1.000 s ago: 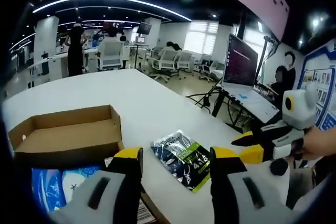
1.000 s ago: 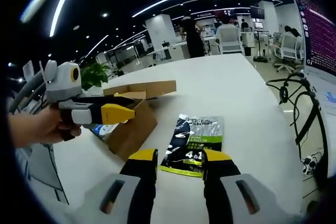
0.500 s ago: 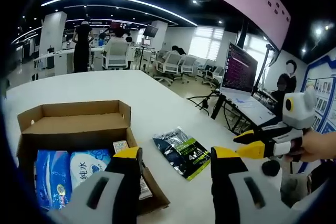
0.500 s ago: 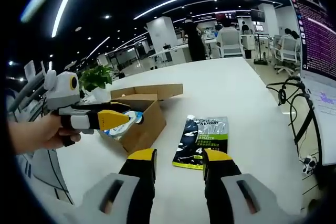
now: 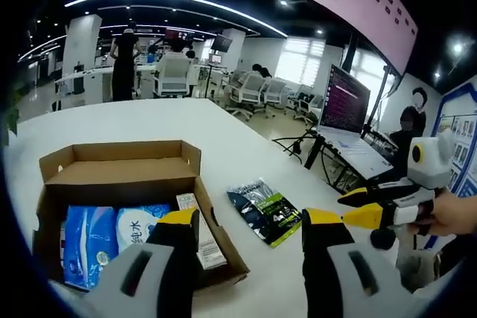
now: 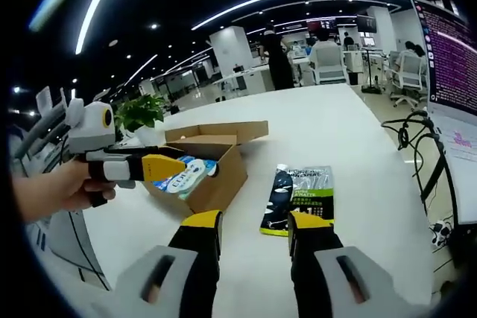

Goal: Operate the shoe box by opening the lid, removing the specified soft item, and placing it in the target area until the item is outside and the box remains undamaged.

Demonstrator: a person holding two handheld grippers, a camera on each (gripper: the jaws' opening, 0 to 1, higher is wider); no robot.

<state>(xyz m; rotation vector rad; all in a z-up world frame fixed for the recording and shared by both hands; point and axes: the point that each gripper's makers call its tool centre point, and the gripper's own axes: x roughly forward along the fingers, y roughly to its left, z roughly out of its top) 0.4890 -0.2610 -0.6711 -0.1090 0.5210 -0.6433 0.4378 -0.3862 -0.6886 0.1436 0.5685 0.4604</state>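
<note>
One soft item is out of the box; both tools hold nothing.

Two of the task's steps appear complete: the shoe box (image 5: 119, 206) stands on the white counter (image 5: 223, 147) with its lid (image 5: 119, 173) folded back, and a dark green sachet (image 5: 266, 210) lies flat on the counter just beside the box, apart from it. Blue tissue packs (image 5: 104, 240) are inside the box. Whether the sachet is the specified item cannot be confirmed; the box shows no visible damage. The left tool (image 5: 250, 232) hovers above the box's near corner, jaws parted and empty. The right tool (image 6: 253, 232) hovers near the sachet, jaws parted and empty.
</note>
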